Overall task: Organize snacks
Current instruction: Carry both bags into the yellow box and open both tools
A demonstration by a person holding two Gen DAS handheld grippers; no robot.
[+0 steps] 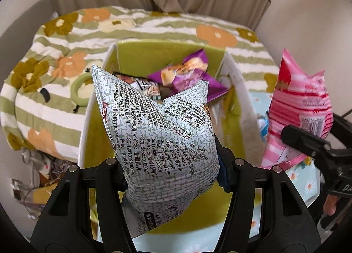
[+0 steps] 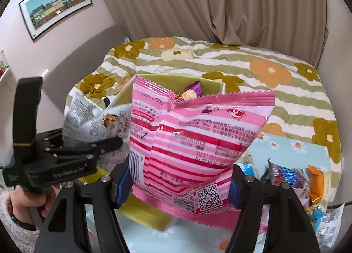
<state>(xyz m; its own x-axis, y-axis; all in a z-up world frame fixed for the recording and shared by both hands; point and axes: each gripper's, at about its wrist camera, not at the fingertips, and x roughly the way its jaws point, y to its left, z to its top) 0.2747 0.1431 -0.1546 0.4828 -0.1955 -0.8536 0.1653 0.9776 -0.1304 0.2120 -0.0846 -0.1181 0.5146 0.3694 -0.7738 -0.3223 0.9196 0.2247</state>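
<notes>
You cannot see the bottom of the box point(image 1: 96, 107), because the grey bag point(image 1: 158, 134) in front of the left camera covers most of it. Of the snacks inside, only a purple packet point(image 1: 189, 72) and part of a black and white packet point(image 1: 143, 84) show. From the right camera the box point(image 2: 123, 96) is almost fully hidden behind the pink bag point(image 2: 193, 143); only its green upper edge and a bit of the purple packet point(image 2: 191, 92) appear above the bag. The print on both bags is too small and turned to read.

Your left tongs point(image 1: 171, 171) are clenched on the lower part of the grey bag, one pad on each side, and the bag stands up over the open box. The bag's bottom end is cut off by the tongs' frame.

Your right tongs point(image 2: 178, 184) grip the pink bag near its lower edge in the same way, with blue pads point(image 2: 123, 184) pressed against both sides. In the left view this pink bag point(image 1: 299, 109) hangs just beside the right wall of the box, outside it.

To the right, several loose packets point(image 2: 292, 178) lie on the surface with the daisy cloth point(image 2: 292, 145), partly cut off by the frame. Behind the box is a bed with a flowered quilt point(image 1: 154, 26).
</notes>
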